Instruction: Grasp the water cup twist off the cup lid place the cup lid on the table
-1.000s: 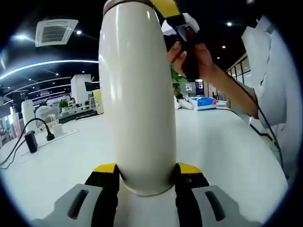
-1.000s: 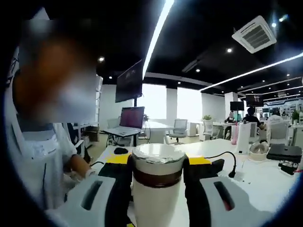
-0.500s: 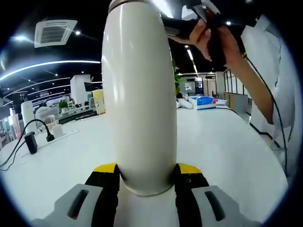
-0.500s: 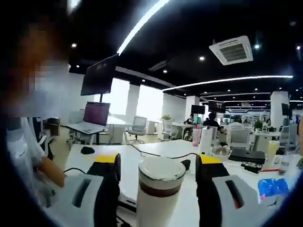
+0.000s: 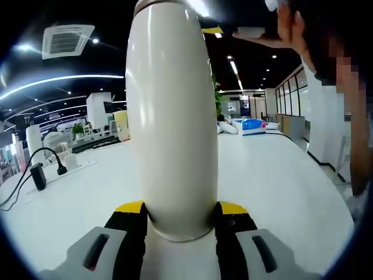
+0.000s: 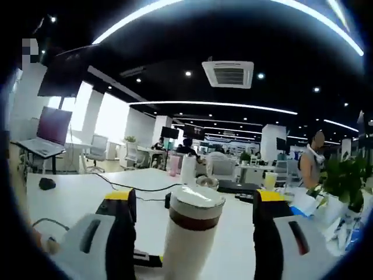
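The tall cream-white water cup with a smooth rounded body [image 5: 170, 116] is standing upright through the centre of the left gripper view, its base sitting between the yellow-tipped black jaws of the left tool [image 5: 182, 217], which are clenched on it. That low grip is likely meant to keep the body from turning while the top is worked. In the right gripper view the same cup is rising from the bottom centre, topped by its pale round cup lid with a dark brown band beneath [image 6: 196, 205]. The right tool [image 6: 192, 204] is standing released, its jaws set wide on either side of the lid with clear gaps, so the lid is free of them and is still sitting on the cup. I judge this to be a re-grip between twists. At the upper right of the left gripper view a person's hand [image 5: 285, 29] is holding the other tool above the cup. The white tabletop [image 5: 274, 175] is spreading out behind, with a black cable [image 6: 137, 188] running across it.
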### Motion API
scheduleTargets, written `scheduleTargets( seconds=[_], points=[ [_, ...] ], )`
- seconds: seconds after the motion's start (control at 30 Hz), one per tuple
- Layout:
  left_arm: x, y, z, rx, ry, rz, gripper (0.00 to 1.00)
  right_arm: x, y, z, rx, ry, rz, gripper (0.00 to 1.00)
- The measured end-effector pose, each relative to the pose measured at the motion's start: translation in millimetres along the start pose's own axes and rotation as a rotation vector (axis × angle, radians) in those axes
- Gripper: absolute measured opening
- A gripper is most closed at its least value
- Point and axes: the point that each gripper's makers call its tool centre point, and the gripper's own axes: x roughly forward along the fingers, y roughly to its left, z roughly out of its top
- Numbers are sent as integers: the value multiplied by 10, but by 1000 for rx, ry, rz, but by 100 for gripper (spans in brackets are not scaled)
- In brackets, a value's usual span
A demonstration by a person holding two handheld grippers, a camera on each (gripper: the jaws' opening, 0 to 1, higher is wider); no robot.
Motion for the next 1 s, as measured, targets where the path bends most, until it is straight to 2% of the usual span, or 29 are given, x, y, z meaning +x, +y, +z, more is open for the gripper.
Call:
scheduleTargets(
  seconds=[0.2,0.33,0.43,0.6,0.8,1.0],
  points=[
    [-2,-8,8,2,0,-4,47,55,19,-76,31,18,-62,86],
    [0,-7,11,2,0,-6,47,126,56,-131,64,24,-76,85],
    [-3,-11,13,3,0,-6,47,125,3,-159,69,28,-116,82],
    [-5,-16,16,4,1,-7,47,119,-54,-154,95,18,-152,77],
    [1,-6,17,4,1,-9,47,142,-59,-60,99,-1,-169,70],
    [-1,-8,14,4,0,-9,47,211,-74,-70,87,7,-185,68]
  ],
)
